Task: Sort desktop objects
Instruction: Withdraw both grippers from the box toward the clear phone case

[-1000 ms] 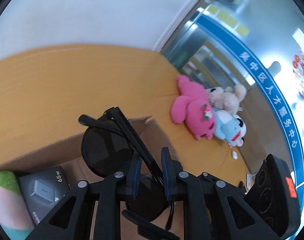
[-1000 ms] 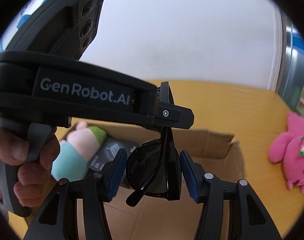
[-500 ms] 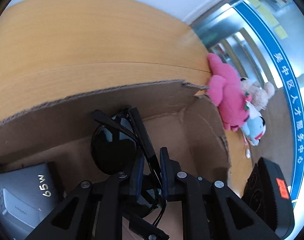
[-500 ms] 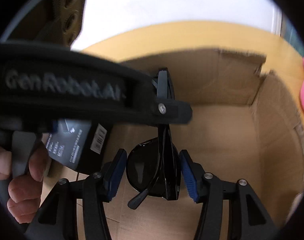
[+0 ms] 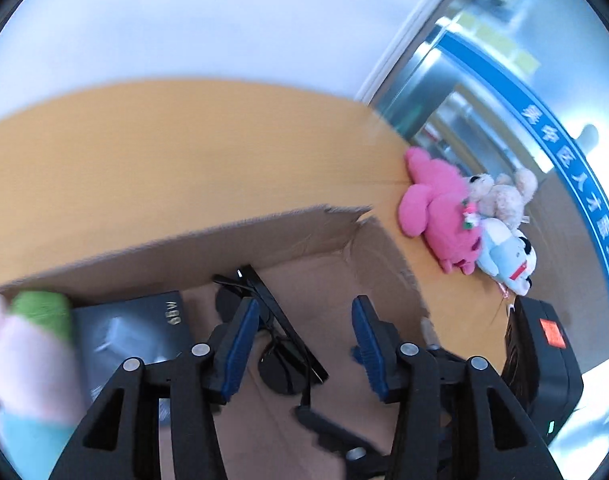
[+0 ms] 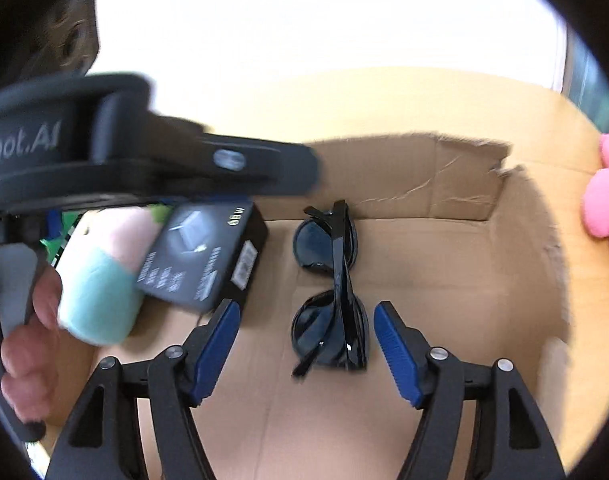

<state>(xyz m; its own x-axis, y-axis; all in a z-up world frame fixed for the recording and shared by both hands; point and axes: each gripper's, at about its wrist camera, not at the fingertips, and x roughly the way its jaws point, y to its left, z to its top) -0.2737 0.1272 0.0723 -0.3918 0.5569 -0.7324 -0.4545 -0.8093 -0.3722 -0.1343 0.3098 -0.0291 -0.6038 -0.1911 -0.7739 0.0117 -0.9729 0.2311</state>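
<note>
Folded black sunglasses [image 6: 331,292] lie on the floor of the open cardboard box [image 6: 424,184]. My right gripper [image 6: 306,350] stands over their near end, its jaws opening, and the blue pads are clear of the frame on both sides. In the left wrist view the sunglasses [image 5: 278,372] lie below my left gripper [image 5: 306,344]. Its jaws are opening too, with no pad touching the glasses. The left gripper's black body [image 6: 144,160] crosses the upper left of the right wrist view, held by a hand [image 6: 24,340].
In the box [image 5: 264,240] a black charger carton [image 6: 208,256] leans on a pink, green and teal plush [image 6: 100,280]. Outside it on the orange table [image 5: 184,140] lie a pink plush [image 5: 436,212], a beige bear [image 5: 500,196] and a white-blue plush [image 5: 508,256].
Both grippers held the sunglasses above the box, then lowered them into it. Now both sets of jaws have spread and the glasses lie free on the box floor.
</note>
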